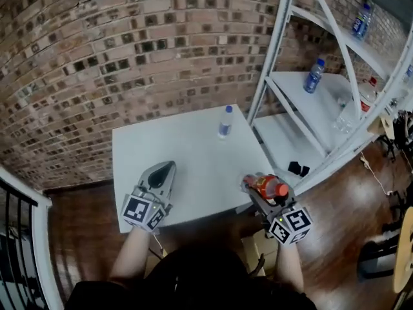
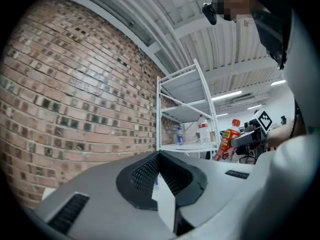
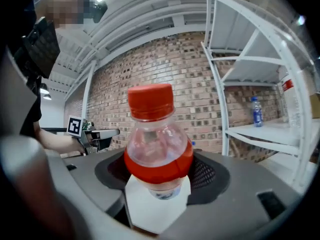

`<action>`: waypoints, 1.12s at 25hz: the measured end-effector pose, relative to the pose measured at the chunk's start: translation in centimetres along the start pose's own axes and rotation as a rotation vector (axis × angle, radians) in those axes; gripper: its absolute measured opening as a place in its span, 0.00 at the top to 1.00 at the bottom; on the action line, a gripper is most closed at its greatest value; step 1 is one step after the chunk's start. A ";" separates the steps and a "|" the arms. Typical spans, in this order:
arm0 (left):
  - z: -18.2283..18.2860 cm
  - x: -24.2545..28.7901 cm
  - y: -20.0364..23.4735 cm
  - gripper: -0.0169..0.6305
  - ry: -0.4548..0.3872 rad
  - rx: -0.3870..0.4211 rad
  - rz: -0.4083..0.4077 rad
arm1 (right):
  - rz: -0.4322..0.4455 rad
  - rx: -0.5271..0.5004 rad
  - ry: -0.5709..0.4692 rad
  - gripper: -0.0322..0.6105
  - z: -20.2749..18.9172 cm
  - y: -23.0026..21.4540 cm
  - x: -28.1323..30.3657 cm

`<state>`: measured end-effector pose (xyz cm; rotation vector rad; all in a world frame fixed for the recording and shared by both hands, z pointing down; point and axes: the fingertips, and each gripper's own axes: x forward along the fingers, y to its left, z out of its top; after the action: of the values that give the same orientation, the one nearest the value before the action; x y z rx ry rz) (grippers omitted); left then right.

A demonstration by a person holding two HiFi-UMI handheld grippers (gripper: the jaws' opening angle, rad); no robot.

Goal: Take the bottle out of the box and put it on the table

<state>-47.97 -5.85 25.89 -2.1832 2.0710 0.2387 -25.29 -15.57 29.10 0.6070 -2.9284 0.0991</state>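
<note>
A bottle of red drink with a red cap (image 1: 271,187) lies gripped in my right gripper (image 1: 255,185), at the right front edge of the white table (image 1: 193,154). In the right gripper view the bottle (image 3: 157,144) fills the middle, cap pointing up, with both jaws pressed on its body. My left gripper (image 1: 166,170) hovers over the table's front left part with its jaws together and nothing between them. The left gripper view shows its closed tips (image 2: 159,156) and, far right, the red bottle (image 2: 227,139). A brown box (image 1: 257,245) shows partly below the right gripper.
A small water bottle with a blue cap (image 1: 224,121) stands on the table's far side. A white metal rack (image 1: 310,108) stands to the right, with several bottles (image 1: 314,75) on its shelves. A brick wall runs behind and a dark railing (image 1: 16,237) is at left.
</note>
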 end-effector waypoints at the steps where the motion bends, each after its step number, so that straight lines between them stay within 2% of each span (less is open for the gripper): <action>1: 0.3 -1.6 1.9 0.97 -0.001 0.002 0.050 | 0.042 -0.006 0.009 0.45 0.1 1.1 2.0; 5: 1.0 -7.6 8.3 0.97 -0.013 -0.006 0.236 | 0.183 -0.029 0.057 0.45 -0.1 5.9 8.3; 8: 1.3 -11.1 11.0 0.97 -0.028 -0.024 0.363 | 0.283 -0.067 0.106 0.45 -0.7 9.1 12.3; 15: 0.3 -15.4 13.0 0.97 0.037 0.000 0.530 | 0.456 -0.051 0.156 0.45 -1.9 11.6 18.6; 19: 0.0 -17.2 14.3 0.97 0.070 0.010 0.627 | 0.492 -0.065 0.185 0.45 -2.2 11.7 22.8; 22: -0.7 -16.9 15.3 0.97 0.069 -0.005 0.653 | 0.505 -0.055 0.199 0.45 -2.7 11.5 25.7; 28: -4.7 -17.3 16.7 0.97 0.134 -0.071 0.707 | 0.511 -0.082 0.296 0.45 -7.3 12.0 31.1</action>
<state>-65.36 9.29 34.24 -1.4370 2.8739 0.2309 -57.30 -15.96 40.86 -0.1662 -2.7041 0.1126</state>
